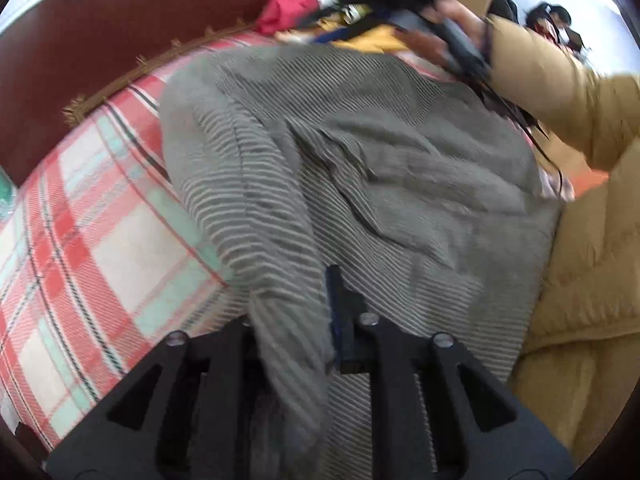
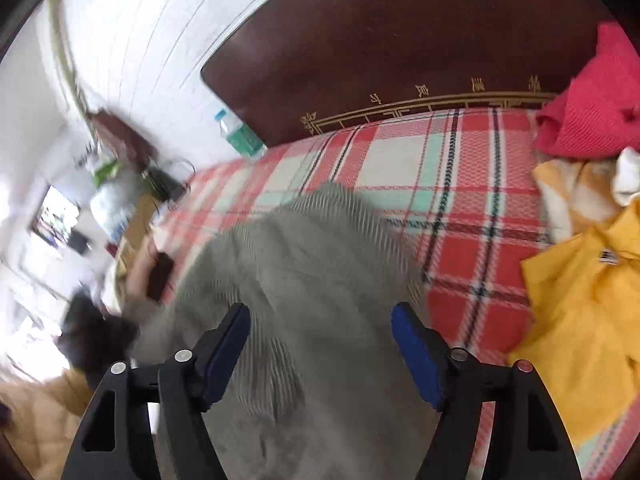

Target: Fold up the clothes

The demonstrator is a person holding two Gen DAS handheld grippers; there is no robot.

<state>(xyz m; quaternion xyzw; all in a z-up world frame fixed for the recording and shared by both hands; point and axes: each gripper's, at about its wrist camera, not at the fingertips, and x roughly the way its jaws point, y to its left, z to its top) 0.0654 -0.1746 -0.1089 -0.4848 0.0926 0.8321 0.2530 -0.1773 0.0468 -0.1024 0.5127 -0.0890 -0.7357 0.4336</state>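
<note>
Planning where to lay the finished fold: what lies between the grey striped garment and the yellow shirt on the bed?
Only bare plaid bedspread separates the grey striped garment from the yellow shirt, shown in the right wrist view.

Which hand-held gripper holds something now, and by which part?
The left hand-held gripper pinches a bunched fold of the grey garment. The right hand-held gripper is open and holds nothing.

A grey ribbed knit garment (image 2: 304,272) is covering the near middle of the red, white and mint plaid bed (image 2: 460,184), leaving open plaid beyond it up to the dark brown headboard (image 2: 400,40). A yellow shirt (image 2: 580,320) and a red knit heap (image 2: 592,108) are crowding the right side, and a clear plastic bottle (image 2: 238,132) is standing at the far left corner
</note>
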